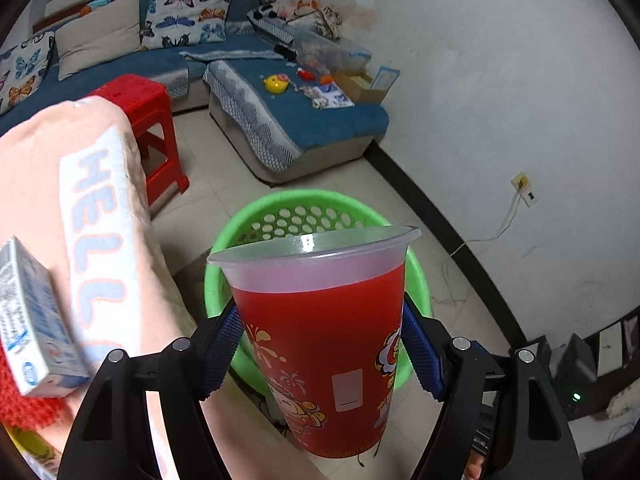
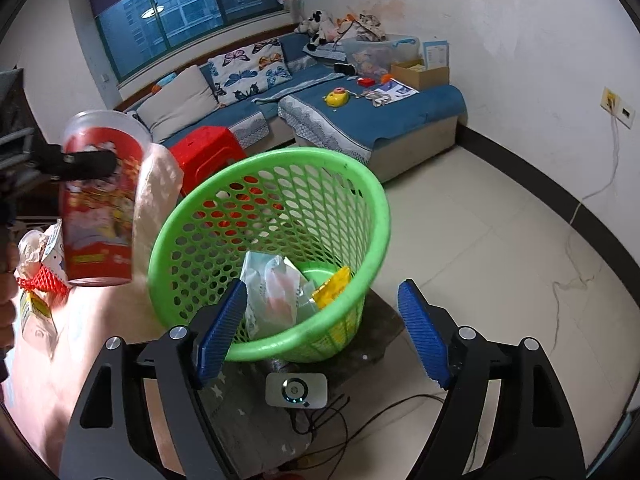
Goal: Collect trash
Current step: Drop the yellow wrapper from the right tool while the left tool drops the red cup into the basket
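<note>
My left gripper [image 1: 322, 350] is shut on a red plastic cup [image 1: 320, 344] with cartoon prints and a clear rim, held upright in the air in front of the green mesh basket [image 1: 240, 220]. The cup also shows in the right wrist view [image 2: 100, 204], left of the basket [image 2: 372, 216], with a black finger across it. My right gripper [image 2: 322, 330] is open and empty, just above the basket's near rim. Inside the basket lie a white plastic wrapper [image 2: 272, 292] and a yellow packet [image 2: 332, 286].
A pink towel-covered surface [image 1: 108, 216] at left carries a blue-white carton [image 1: 32, 320], red mesh netting [image 2: 44, 280] and more wrappers. A red stool [image 1: 148, 128] and blue sofa [image 1: 296, 120] stand behind. A white device [image 2: 296, 390] and cables lie below the basket.
</note>
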{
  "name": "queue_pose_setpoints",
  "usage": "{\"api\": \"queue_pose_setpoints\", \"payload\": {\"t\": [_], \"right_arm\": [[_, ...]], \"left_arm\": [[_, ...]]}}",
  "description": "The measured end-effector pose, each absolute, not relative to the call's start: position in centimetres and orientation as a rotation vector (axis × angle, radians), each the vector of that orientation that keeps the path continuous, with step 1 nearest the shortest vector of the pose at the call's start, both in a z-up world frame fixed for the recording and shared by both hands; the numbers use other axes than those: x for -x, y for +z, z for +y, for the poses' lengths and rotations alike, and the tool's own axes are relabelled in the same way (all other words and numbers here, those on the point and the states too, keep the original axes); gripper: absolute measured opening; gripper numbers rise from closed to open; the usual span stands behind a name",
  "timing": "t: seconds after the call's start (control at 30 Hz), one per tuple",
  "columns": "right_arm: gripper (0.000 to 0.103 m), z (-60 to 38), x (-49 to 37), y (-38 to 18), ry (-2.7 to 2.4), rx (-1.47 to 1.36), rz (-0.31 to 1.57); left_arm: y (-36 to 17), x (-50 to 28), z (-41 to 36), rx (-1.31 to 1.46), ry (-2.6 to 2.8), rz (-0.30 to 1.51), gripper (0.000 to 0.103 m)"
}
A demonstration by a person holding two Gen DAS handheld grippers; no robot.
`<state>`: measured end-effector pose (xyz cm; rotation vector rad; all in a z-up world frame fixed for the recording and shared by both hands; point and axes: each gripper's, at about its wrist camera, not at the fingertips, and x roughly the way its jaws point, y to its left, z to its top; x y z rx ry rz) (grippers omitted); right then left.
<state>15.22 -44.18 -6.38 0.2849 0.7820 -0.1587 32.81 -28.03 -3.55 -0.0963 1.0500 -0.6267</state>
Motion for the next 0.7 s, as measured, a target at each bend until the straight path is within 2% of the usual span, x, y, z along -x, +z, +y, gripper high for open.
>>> {"api": "queue_pose_setpoints", "payload": {"t": [0.5,0.63,0.7], "right_arm": [[0.078,-44.3,-14.5,-8.0,-0.156,-0.305,0.814],[0.078,-44.2,-14.5,-8.0,-0.15,-0.304,0.812],[0.078,-44.1,-14.4,-8.0,-0.15,-0.301,0.809]], "left_arm": [[-7.5,-33.6,-30.7,0.028,-0.596,1.121,0.073],[-7.4,-33.5,-30.2,0.032,-0.608,1.125,0.085],[-7.3,-33.3,-30.1,0.033,-0.606,1.119,0.085]]}}
